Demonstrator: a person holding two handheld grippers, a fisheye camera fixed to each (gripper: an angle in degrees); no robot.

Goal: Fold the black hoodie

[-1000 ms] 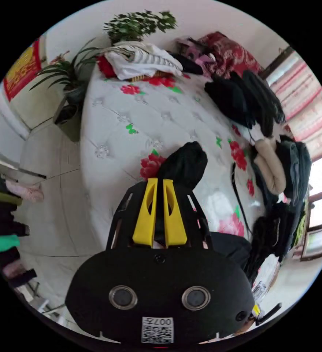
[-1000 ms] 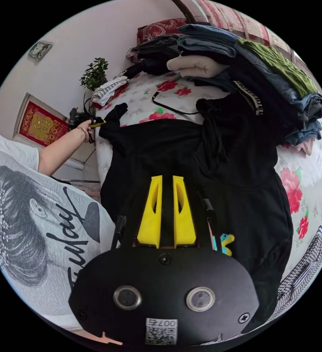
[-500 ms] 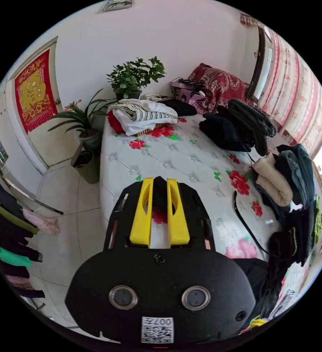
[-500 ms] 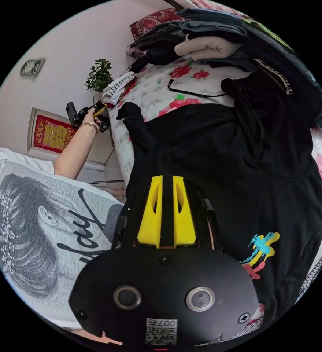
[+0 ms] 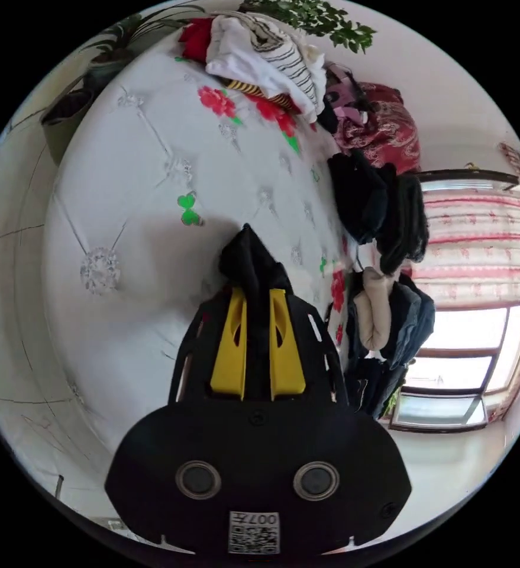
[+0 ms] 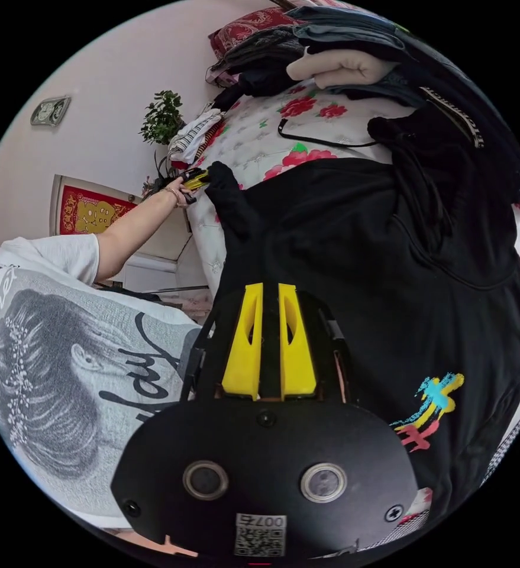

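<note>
You are clamping the sleeve (image 5: 249, 260) in your left gripper (image 5: 257, 296), hoodie (image 6: 378, 278) stretching rightward; right gripper (image 6: 270, 293) clamping its hem

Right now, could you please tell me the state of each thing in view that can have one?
black hoodie: spread front-up on the bed, hood rumpled, one sleeve stretched out sideways.
sleeve: its end pinched, bunched at the jaw tips.
left gripper: shut on the sleeve.
right gripper: jaws close together over the hoodie's body; grip unclear.
striped garment: loosely heaped, unfolded.
black cord: lying loose on the bed.
</note>
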